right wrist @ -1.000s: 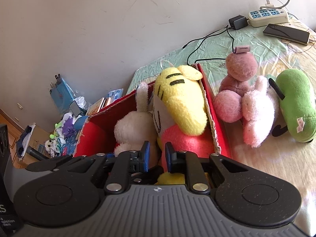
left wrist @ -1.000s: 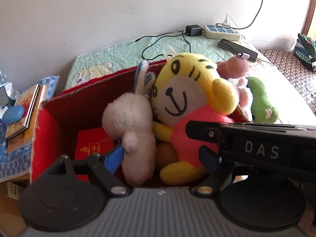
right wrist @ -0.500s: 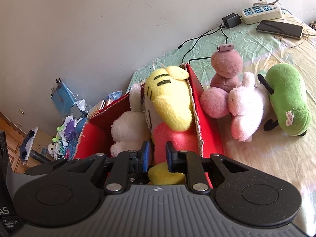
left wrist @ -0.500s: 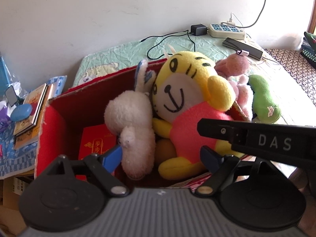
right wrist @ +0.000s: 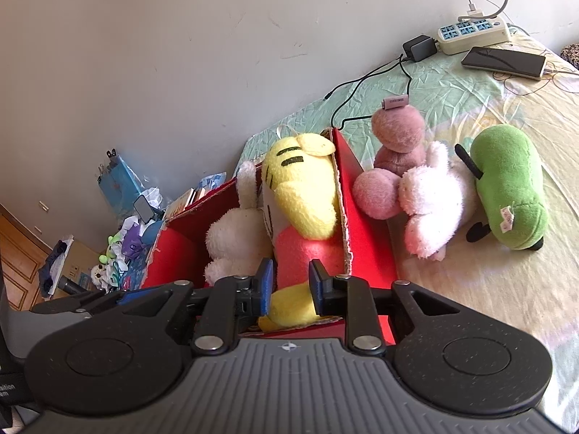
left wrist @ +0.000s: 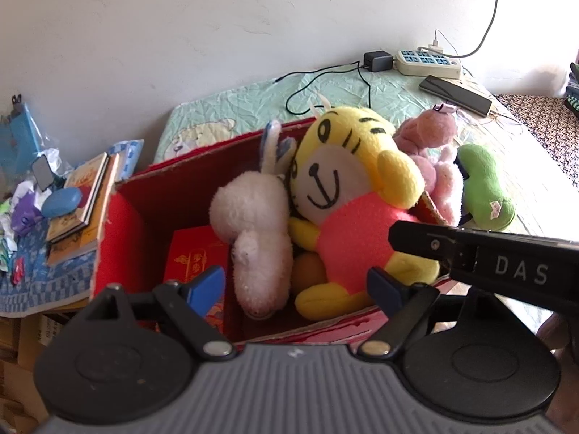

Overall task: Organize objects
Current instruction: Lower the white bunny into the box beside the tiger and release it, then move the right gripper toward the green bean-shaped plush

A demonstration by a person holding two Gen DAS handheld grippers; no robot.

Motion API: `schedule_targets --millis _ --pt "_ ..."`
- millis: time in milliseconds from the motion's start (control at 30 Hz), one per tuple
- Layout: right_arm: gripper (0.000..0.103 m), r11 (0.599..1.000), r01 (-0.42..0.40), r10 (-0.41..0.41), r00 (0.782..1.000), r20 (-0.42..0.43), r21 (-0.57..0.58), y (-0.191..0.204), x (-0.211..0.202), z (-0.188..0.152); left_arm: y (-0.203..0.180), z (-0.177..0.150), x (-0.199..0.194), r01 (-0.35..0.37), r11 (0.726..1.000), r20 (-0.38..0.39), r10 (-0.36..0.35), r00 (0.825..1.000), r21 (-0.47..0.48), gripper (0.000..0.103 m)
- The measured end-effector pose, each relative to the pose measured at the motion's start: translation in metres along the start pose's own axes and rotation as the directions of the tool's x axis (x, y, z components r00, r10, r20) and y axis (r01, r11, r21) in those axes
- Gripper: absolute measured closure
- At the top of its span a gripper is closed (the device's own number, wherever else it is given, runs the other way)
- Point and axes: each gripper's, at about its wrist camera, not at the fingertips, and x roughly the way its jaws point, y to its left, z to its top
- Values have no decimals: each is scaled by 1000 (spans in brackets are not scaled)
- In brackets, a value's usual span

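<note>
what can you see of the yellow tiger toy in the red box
The tiger toy is a soft plush with a yellow head, black stripes, a white face with a black nose and smile, a pink shirt and yellow paws and feet. A white loop sticks up from its head. It sits propped in the red box, leaning on the right wall, head above the rim. A white plush presses against its side. Neither gripper touches it.

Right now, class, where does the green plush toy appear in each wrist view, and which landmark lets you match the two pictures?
Left wrist view: the green plush toy lies at the right, on the bed beyond the red box.
Right wrist view: the green plush toy lies at the far right, beside the pink plush.
Shared landmark: the power strip by the wall.
</note>
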Motion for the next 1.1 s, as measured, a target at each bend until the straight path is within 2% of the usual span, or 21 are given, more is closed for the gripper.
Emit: schedule_targets --millis 533,767,1100 --pt "75 998 -51 52 999 -16 46 -16 -18 1 -19 1 -25 -54 999 26 53 998 8 15" --pt "75 997 -62 63 998 -19 42 -28 -31 7 -31 2 -42 -23 1000 48 23 999 -11 15" --pt "75 996 -46 49 998 -30 78 -67 -48 17 -73 7 -53 58 998 84 -58 995 -1 16"
